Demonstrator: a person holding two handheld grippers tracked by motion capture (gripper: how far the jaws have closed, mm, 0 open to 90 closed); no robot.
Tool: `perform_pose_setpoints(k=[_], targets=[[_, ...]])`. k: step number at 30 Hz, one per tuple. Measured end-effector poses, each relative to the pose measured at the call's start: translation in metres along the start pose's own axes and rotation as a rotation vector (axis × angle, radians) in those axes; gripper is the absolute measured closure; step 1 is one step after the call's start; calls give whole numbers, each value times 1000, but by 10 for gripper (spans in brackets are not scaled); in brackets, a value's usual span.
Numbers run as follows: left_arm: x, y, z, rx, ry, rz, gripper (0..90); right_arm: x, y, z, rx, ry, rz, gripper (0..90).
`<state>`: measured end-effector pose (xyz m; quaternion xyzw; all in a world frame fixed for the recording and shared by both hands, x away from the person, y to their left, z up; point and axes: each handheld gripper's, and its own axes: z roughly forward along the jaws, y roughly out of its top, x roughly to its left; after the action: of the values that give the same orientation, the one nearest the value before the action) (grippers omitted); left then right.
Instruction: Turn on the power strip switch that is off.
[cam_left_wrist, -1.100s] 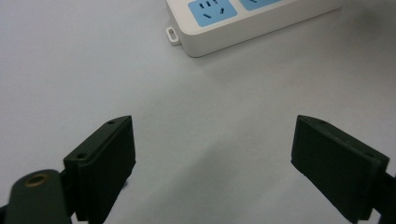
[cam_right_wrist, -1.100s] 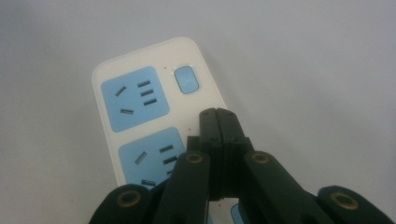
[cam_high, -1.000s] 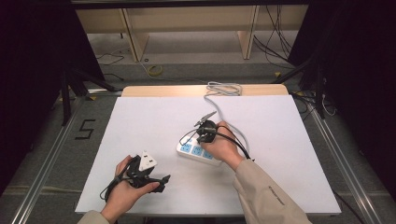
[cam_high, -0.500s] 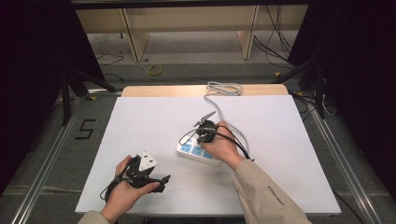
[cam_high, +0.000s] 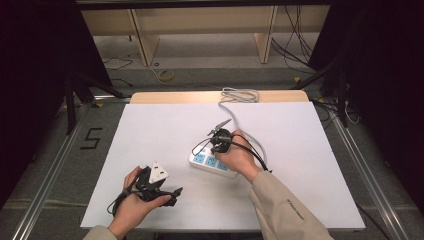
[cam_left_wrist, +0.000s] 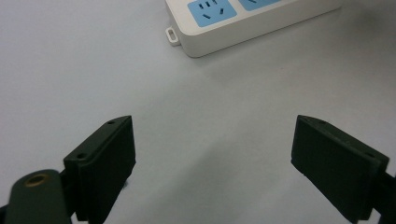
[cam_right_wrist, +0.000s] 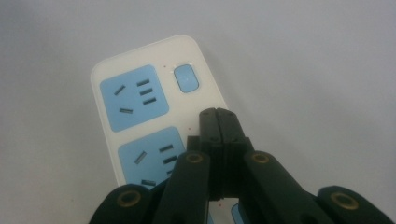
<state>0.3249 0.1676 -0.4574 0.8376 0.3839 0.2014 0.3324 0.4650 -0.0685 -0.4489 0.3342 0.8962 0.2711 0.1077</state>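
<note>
Resting low at the near left of the white table (cam_high: 150, 120), the left gripper (cam_high: 172, 192) is held with its jaws spread wide and nothing between them. Just right of centre, the white power strip (cam_high: 212, 162) lies flat, its grey cable (cam_high: 235, 107) running to the far edge. Above it the right gripper (cam_right_wrist: 219, 116) is poised with jaws pressed together, empty, close beside the blue switch (cam_right_wrist: 186, 78). That switch is judged not yet pressed; the push itself is what remains.

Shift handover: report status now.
Left gripper open, idle. Right gripper shut, empty, over white power strip with blue sockets, short of its blue switch. Nothing obstructing.
</note>
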Motion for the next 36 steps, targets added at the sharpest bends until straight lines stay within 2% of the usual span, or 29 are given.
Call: perform_pose_setpoints(k=[27,36], targets=[[-1,0,1,-1,-5,-3,132,0,0,0,-1,0,12,900],[0,0,0,-1,-3,1,132,1,0,0,-4,-7,1,900]])
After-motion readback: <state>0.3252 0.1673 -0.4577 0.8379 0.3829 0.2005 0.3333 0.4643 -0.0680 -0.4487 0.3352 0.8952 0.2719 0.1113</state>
